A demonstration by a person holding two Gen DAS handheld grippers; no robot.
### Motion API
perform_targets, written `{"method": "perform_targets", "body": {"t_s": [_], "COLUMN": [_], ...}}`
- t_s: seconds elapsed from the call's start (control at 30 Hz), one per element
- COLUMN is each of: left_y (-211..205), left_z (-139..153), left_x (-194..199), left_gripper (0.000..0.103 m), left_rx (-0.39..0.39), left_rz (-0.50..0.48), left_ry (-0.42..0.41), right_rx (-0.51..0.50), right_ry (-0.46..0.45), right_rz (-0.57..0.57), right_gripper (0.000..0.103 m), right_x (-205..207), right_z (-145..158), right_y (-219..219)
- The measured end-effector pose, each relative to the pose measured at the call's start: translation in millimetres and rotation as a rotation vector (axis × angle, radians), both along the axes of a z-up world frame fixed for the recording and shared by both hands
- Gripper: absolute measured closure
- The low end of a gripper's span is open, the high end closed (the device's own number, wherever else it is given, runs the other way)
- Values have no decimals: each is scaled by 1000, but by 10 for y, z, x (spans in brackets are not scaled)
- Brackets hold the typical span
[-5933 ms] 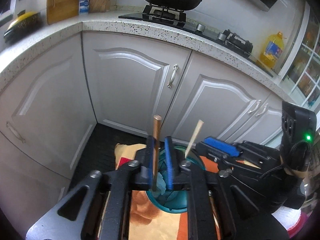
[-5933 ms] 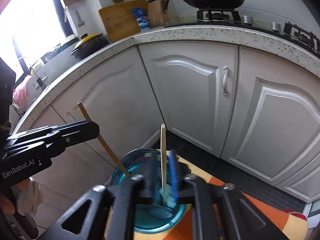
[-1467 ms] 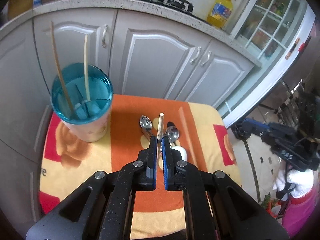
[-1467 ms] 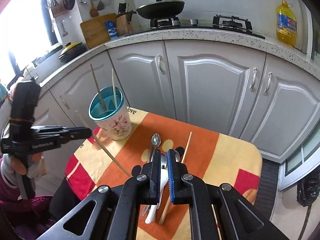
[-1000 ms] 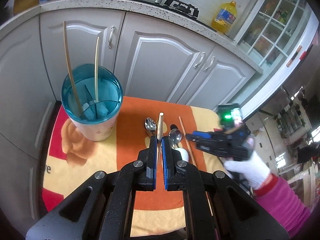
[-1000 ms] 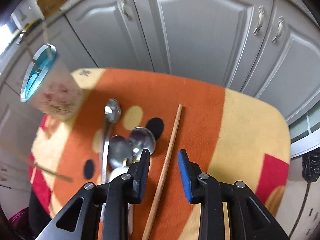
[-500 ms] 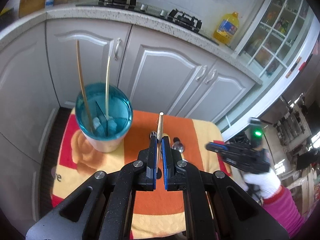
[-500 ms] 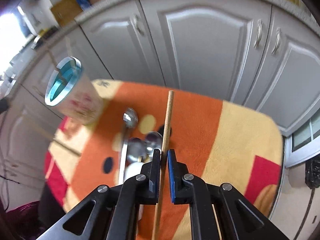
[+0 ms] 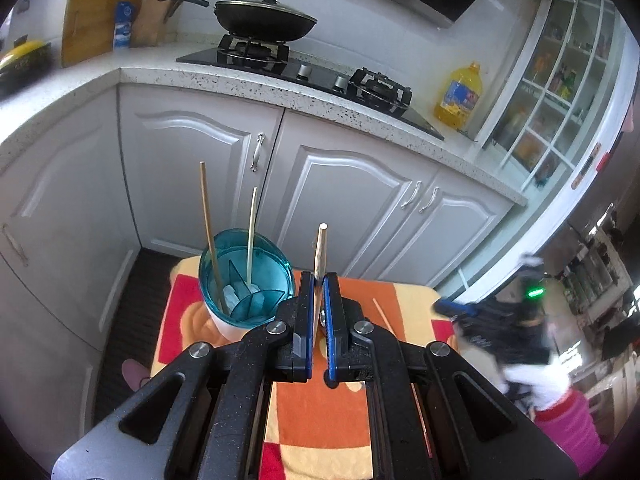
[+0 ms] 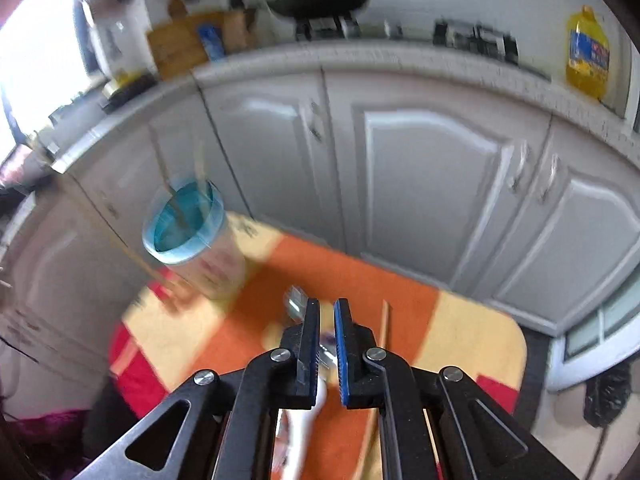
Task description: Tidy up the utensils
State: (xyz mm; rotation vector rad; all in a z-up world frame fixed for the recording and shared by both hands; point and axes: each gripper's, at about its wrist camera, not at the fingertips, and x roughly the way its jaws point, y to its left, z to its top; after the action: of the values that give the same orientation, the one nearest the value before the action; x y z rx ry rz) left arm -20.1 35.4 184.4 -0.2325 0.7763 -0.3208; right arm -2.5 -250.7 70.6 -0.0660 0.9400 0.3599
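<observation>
My left gripper (image 9: pixel 316 284) is shut on a wooden chopstick (image 9: pixel 321 250) that points up, just right of the blue-rimmed utensil cup (image 9: pixel 244 296). The cup holds two chopsticks (image 9: pixel 210 232) upright. My right gripper (image 10: pixel 327 312) has its jaws close together with nothing between them; the view is blurred. Below it lie a chopstick (image 10: pixel 385 320), metal spoons (image 10: pixel 295 300) and a white handle (image 10: pixel 308 412) on the orange cloth. The cup (image 10: pixel 188 224) stands at its left. The right gripper (image 9: pixel 460 312) shows at the right in the left wrist view.
The orange, yellow and red cloth (image 9: pixel 320 412) covers a small table before white kitchen cabinets (image 9: pixel 352 188). A counter holds a hob with a black pan (image 9: pixel 264 20) and a yellow oil bottle (image 9: pixel 460 96). Floor lies left of the table.
My left gripper has lifted with its chopstick and moved nearer the cup. My right gripper no longer holds the chopstick, which lies on the cloth, and it has pulled back.
</observation>
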Motion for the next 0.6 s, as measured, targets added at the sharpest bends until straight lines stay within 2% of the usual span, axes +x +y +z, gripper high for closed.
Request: {"method": "perform_targets", "body": {"t_s": [0.07, 0.1, 0.17, 0.23, 0.33, 0.4, 0.43, 0.47, 0.6], "left_y": [20, 29, 39, 41, 30, 23, 19, 24, 94], "left_z": [-32, -55, -91, -123, -144, -149, -146, -140, -105], "left_x": [6, 18, 47, 82, 113, 134, 132, 137, 146], "left_gripper": [100, 100, 100, 100, 100, 100, 100, 100, 100], "left_rx": [2, 3, 0, -2, 0, 1, 3, 4, 2], "left_rz": [0, 2, 5, 7, 11, 14, 16, 18, 35], "left_ry": [9, 17, 32, 44, 52, 55, 55, 53, 43], "right_rx": [-56, -71, -102, -114, -119, -136, -132, -129, -96], "right_ry": [73, 118, 182, 237, 272, 288, 258, 270, 275], "right_rz": [-9, -16, -35, -44, -61, -73, -71, -70, -34], "right_gripper": [90, 82, 72, 72, 72, 81, 87, 94, 97], "right_x": [92, 132, 193, 263, 399, 502, 524, 546, 477], "right_z": [-335, -527, -837, -1117, -1361, -1485, -1474, -1485, -1379], "right_y": [3, -31, -66, -94, -103, -110, -111, -111, -169]}}
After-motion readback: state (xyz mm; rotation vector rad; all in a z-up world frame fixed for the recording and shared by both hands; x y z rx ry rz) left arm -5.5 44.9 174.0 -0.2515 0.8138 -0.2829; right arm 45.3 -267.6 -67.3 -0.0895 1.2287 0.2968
